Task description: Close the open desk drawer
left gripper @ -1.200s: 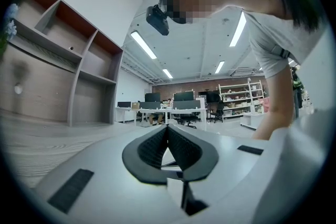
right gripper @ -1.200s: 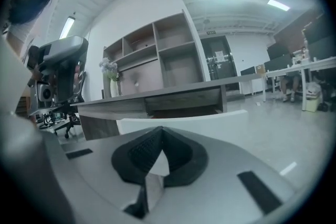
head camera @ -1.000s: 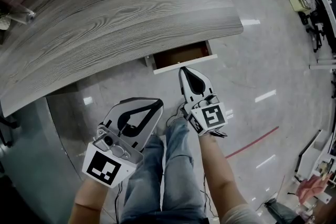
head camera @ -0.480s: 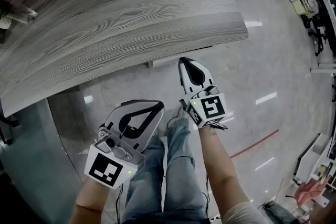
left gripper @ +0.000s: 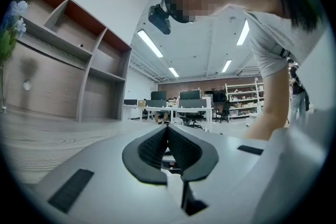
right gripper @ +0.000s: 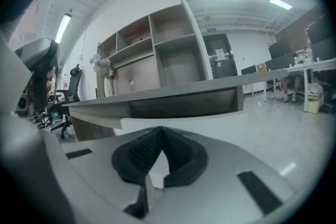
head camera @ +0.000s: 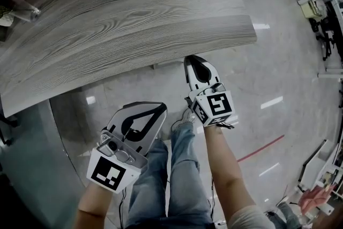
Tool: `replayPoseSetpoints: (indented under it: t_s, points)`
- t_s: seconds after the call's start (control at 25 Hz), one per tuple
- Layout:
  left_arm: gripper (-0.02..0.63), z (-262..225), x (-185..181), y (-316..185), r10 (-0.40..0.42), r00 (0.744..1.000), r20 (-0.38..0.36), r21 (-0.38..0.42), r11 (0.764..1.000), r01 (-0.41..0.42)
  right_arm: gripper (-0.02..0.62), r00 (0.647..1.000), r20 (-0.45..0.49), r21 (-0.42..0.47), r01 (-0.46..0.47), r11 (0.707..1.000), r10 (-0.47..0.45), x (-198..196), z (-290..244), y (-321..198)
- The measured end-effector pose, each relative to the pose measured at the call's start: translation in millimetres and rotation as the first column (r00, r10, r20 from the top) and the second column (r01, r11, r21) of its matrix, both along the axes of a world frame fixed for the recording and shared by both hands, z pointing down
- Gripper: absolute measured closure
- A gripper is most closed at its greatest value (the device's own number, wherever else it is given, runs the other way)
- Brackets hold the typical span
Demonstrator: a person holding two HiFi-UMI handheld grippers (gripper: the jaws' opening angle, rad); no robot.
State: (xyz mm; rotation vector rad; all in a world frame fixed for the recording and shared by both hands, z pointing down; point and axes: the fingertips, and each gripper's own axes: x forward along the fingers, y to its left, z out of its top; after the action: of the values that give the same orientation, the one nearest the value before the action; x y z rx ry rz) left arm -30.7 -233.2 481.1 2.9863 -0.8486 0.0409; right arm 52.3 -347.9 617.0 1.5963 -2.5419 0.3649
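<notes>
Since a second ago the drawer (right gripper: 210, 118) has gone from hanging open, its brown inside showing, to sitting pushed in under the desk (head camera: 134, 19), and my right gripper (head camera: 193, 58) has followed it forward to the desk's front edge. From the head view the grey wood-grain desk fills the upper left, with glossy pale floor (head camera: 268, 61) around and below it. Only a thin pale sliver of the drawer shows beneath the desk's edge there. In the right gripper view its white front runs as a band under the dark recess below the desktop, straight ahead of the fingers (right gripper: 142, 152). Those fingers are pressed together with nothing between them. Their tip looks to be at or just short of the drawer front, though I can't be sure they touch. My left gripper (head camera: 159, 108) hangs well back from the desk, low and left, above my jeans (head camera: 177, 169). Its fingers (left gripper: 152, 147) are likewise closed on each other and empty, pointing across the office.
</notes>
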Motion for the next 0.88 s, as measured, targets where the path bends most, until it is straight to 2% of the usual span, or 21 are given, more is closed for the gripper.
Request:
replayPoseSetpoints:
  t_s: [0.32, 0.64, 0.88]
  points:
    - [0.597, -13, -1, 9, -0.002, 1.000, 0.009, 0.027, 1.000, 0.002, 0.588, 0.999, 0.041, 0.023, 0.007, 1.000, -0.008, 0, -26, 28]
    - [0.597, -55, 10, 30, 0.020, 0.999, 0.034, 0.044, 0.999, -0.021, 0.588, 0.997, 0.023, 0.086, 0.073, 0.994, -0.075, -10, -110, 81]
    - [0.596, -91, 13, 41, 0.040, 0.998, 0.044, 0.084, 0.995, -0.044, 0.588, 0.996, 0.002, 0.156, 0.091, 0.984, -0.093, -17, -176, 112]
